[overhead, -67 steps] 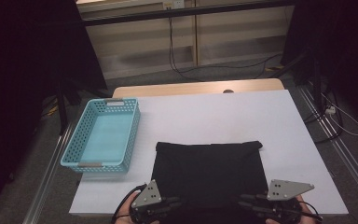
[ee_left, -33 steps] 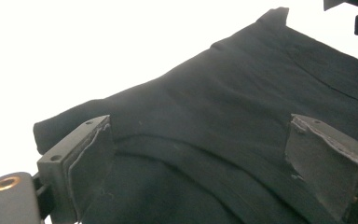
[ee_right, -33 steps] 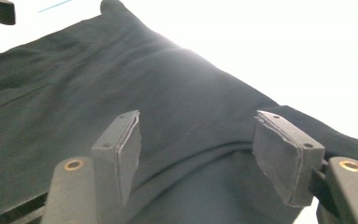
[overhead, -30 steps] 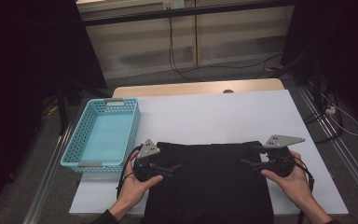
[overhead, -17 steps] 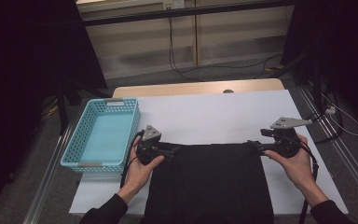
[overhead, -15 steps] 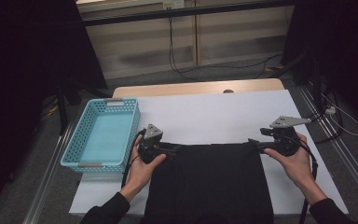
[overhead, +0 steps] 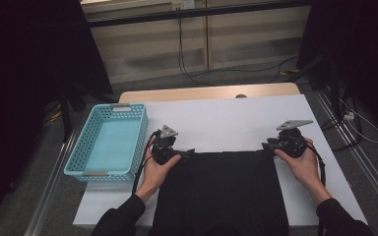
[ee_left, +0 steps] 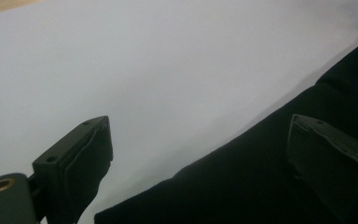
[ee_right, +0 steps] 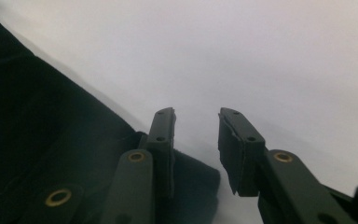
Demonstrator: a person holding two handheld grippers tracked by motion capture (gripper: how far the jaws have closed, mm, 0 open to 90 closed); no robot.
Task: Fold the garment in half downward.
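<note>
Both my grippers at the far edge of the black cloth

The black fabric cloth (overhead: 224, 191) lies flat on the white tabletop (overhead: 226, 123), reaching from the middle of it to the near edge. My left gripper (overhead: 179, 152) is at the far left corner of the cloth; in the left gripper view its jaws stand wide, one over the bare white surface and one over the dark fabric, and they press on nothing. My right gripper (overhead: 268, 145) is at the far right corner. Its jaws have just been closing and now stand narrow with a gap left; in the right gripper view the corner of the cloth lies under the left jaw, and the gap shows white tabletop. A light blue plastic basket (overhead: 109, 142) stands on the left, apart from the cloth.
</note>
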